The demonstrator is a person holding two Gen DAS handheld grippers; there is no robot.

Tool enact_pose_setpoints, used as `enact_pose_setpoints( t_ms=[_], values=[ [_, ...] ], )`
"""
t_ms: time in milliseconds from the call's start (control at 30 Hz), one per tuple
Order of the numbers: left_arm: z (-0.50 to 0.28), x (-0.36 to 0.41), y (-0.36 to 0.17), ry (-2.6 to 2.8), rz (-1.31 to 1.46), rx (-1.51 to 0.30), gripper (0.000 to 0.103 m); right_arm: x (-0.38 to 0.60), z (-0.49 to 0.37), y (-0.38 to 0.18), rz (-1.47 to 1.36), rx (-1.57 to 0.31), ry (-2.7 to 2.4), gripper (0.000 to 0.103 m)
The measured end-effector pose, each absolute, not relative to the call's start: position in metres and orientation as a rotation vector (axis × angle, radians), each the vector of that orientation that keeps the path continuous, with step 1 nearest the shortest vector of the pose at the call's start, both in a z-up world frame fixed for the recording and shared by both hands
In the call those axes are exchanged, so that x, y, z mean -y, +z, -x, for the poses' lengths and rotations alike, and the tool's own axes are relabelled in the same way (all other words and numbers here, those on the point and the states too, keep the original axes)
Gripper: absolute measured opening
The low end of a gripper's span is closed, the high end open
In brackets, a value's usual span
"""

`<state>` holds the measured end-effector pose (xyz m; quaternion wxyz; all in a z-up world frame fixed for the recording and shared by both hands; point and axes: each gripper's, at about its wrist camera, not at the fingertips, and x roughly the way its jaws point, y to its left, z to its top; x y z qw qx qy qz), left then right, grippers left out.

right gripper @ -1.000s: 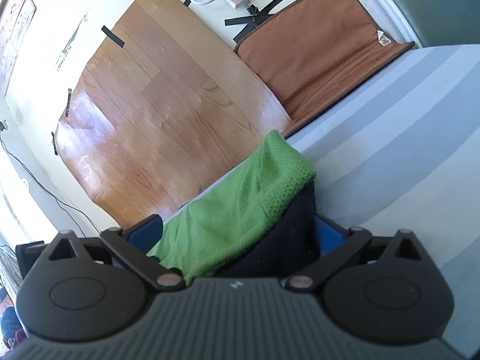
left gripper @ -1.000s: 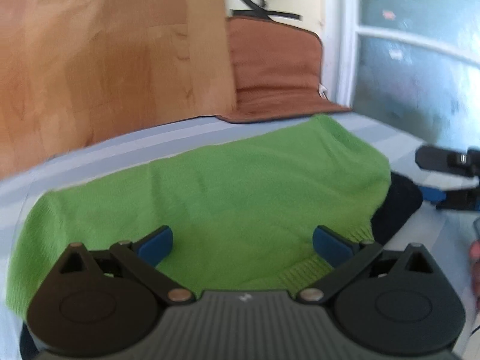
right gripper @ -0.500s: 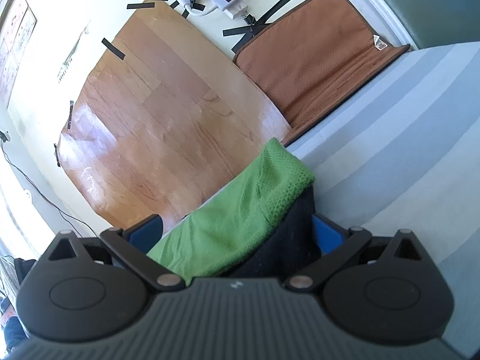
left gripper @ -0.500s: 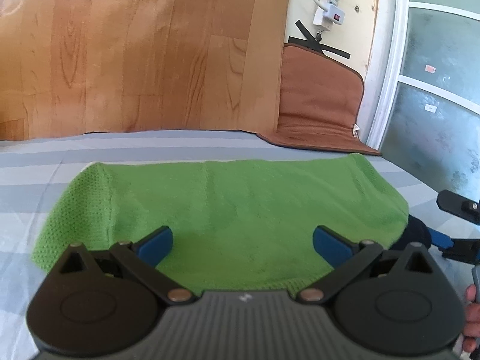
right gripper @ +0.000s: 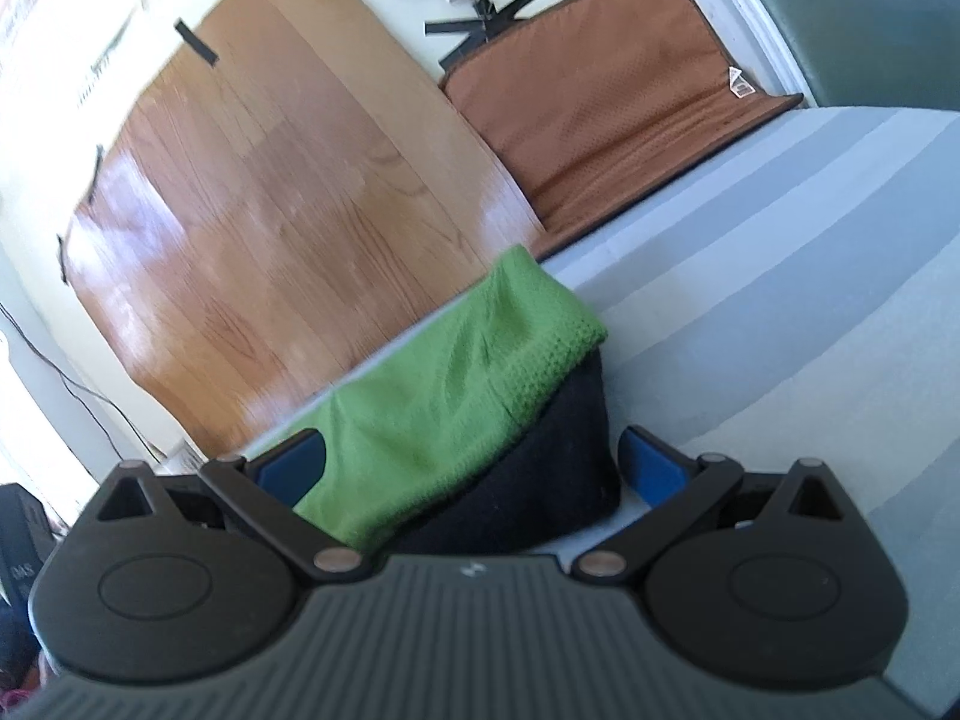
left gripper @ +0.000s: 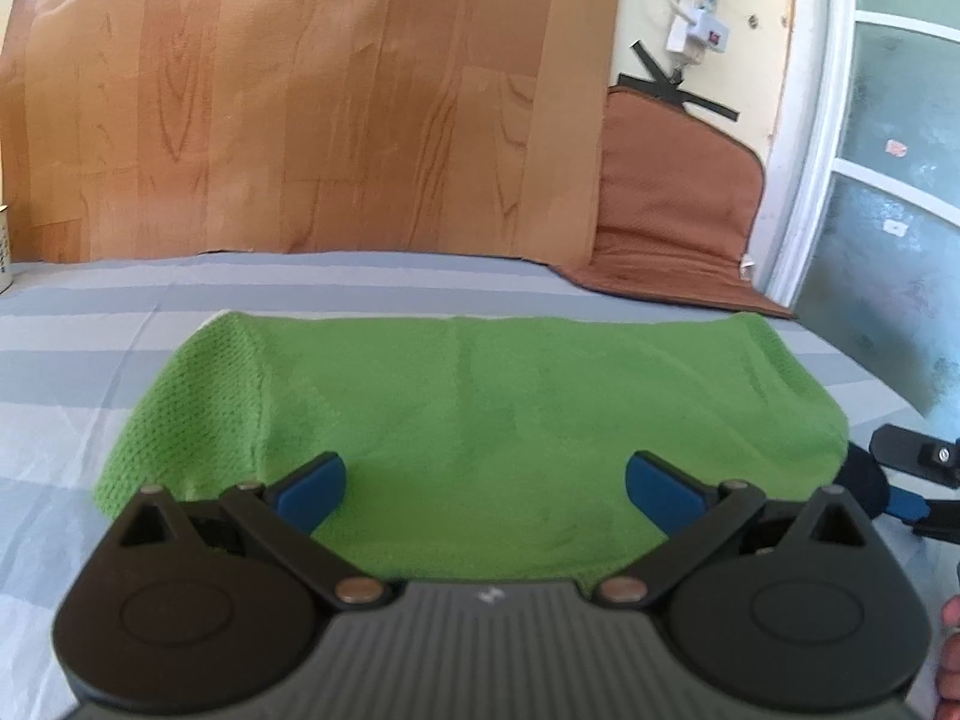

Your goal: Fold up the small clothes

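Green knit garment [left gripper: 510,420] lies folded into a long band across the striped grey bedsheet [left gripper: 90,360], with a black garment [right gripper: 540,474] under its right end. The left gripper [left gripper: 485,489] hovers low over the green fabric's near edge, its blue pads spread wide and holding nothing. The right gripper [right gripper: 471,459] sits at the right end of the pile — its pads are also spread wide, the green and black layers lying between them, though I cannot tell whether they touch the cloth. Behind the bed, a wood-grain panel [left gripper: 300,96] and a brown mat [left gripper: 672,198] lean against the wall — a white power strip [left gripper: 696,18] is taped above the mat.
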<state>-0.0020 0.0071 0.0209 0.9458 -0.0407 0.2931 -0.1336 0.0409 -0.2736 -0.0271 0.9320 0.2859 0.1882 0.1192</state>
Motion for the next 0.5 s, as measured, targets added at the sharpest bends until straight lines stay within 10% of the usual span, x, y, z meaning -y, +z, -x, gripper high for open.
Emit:
enact_pose_setpoints(
  t_ms=[500],
  values=[
    [0.0084, -0.013, 0.0241, -0.277, 0.094, -0.559, 0.103, 0.2802, -0.045, -0.0248, -0.595, -0.453, 0.288, 0.103]
  ],
)
